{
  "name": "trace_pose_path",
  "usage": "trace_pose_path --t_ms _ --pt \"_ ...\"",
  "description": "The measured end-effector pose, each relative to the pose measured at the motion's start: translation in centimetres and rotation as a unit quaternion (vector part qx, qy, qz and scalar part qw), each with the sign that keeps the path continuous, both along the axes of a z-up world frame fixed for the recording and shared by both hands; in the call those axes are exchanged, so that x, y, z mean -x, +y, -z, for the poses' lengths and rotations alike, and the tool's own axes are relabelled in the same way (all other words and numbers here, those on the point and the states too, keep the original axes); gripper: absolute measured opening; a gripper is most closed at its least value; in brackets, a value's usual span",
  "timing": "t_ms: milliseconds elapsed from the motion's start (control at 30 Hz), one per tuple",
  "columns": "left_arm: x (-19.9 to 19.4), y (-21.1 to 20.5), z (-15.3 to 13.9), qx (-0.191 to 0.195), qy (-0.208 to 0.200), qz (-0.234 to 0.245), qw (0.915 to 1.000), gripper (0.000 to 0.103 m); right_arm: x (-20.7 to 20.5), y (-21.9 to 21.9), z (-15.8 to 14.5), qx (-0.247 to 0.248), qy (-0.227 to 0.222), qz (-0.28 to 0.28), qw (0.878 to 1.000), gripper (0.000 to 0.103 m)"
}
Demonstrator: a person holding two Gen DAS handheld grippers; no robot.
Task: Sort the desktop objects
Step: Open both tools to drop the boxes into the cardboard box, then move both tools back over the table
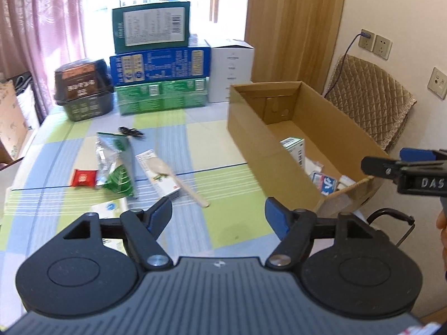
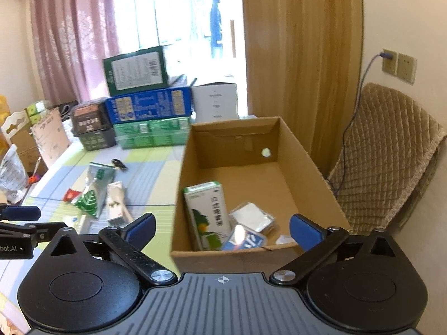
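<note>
Cardboard box (image 2: 237,142): plain brown corrugated board, matt. Counter (image 1: 212,192): covered in checked cloth, matt, woven look. Spoon (image 1: 173,174): pale wood, unvarnished. Snack packet (image 1: 111,164): crinkled foil-plastic film, glossy. Red sachet (image 1: 83,178): shiny film. Green-and-white carton (image 2: 208,212): smooth printed card, slight sheen. Left hand-held gripper (image 1: 218,213): matt black plastic, blue rubbery pads (image 1: 275,217), bright metal pivot screws. Chair cover (image 2: 388,150): quilted tan fabric. Curtain (image 1: 39,28): pink patterned cloth.
</note>
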State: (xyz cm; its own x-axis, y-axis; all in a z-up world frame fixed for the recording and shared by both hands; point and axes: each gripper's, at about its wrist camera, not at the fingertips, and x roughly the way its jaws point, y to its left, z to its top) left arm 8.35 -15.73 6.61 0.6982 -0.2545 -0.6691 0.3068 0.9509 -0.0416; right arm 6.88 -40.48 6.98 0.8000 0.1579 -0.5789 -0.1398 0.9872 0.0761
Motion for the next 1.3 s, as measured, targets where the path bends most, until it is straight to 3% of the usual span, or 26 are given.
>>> trace_pose_path --t_ms 467,800,1300 --pt "5.2 9.2 0.3 -0.02 -0.011 -0.061 0.9979 0.101 2.6 6.3 -2.5 -0.02 -0.025 -0.069 0.997 0.101" --pt "6.2 13.8 1.5 -0.023 0.001 -0.102 0.9945 0.101 2.7 11.7 -1.9 -0.014 -0.026 -0.128 0.991 0.101" --pt "1.7 15.2 5.8 -0.035 0.033 -0.094 0.9944 0.101 -1.3 16.0 4.6 -0.001 0.011 -0.182 0.983 0.101"
